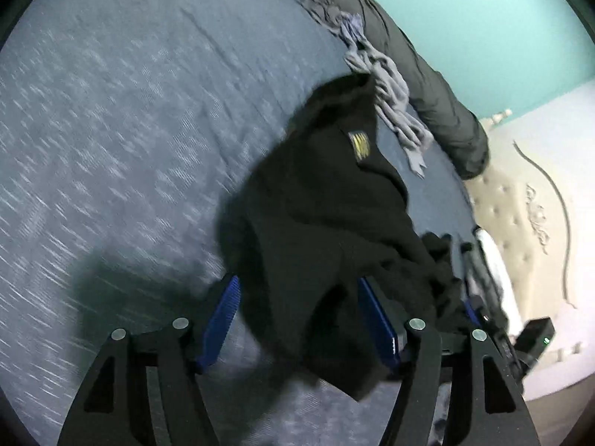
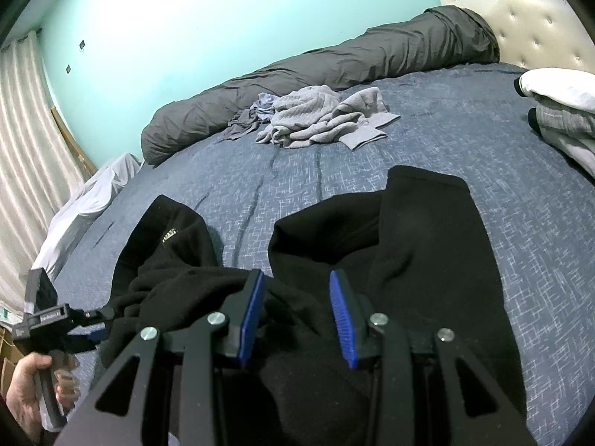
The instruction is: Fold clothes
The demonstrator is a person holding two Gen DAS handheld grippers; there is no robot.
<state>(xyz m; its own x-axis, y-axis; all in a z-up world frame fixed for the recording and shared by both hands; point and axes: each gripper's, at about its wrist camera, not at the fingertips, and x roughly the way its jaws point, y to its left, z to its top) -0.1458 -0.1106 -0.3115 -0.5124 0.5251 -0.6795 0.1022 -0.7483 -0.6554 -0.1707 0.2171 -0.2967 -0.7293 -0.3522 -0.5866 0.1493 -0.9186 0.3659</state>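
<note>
Item 1, bed [image 2: 427, 171]: we log a blue cover w/ white fleck pattern over the whole surface, a few creases running away from us. Left wrist view is motion-blurred on this cover.

Item 2, black garment [image 2: 420, 245]: lies on the near part of the bed, partly lifted and bunched; small yellow label [image 1: 360, 144] shows on it. In left wrist view the garment [image 1: 316, 223] hangs between and over the left gripper [image 1: 297, 297].

Item 3, left gripper: jaws spread wide, cloth draped in the gap; we cannot tell if either pad pinches it. Seen from the right wrist view the left gripper [image 2: 100, 325] is at the garment's edge, a hand [image 2: 33, 390] on its grip.

Item 4, right gripper [image 2: 297, 290]: jaws apart, blue pads either side of black cloth; no clear pinch.

Item 5, grey clothes [image 2: 323, 117]: crumpled heap on far part of the bed, well apart from the garment.

Item 6, bolster [image 2: 316, 70]: long dark grey roll along the far edge, just behind the heap.

Item 7, folded pile [image 2: 561, 111]: white and grey pieces, right side of the bed.

Item 8, room: turquoise wall [image 2: 223, 18], tufted cream headboard [image 2: 539, 33], pale curtain [image 2: 26, 130] at left.
</note>
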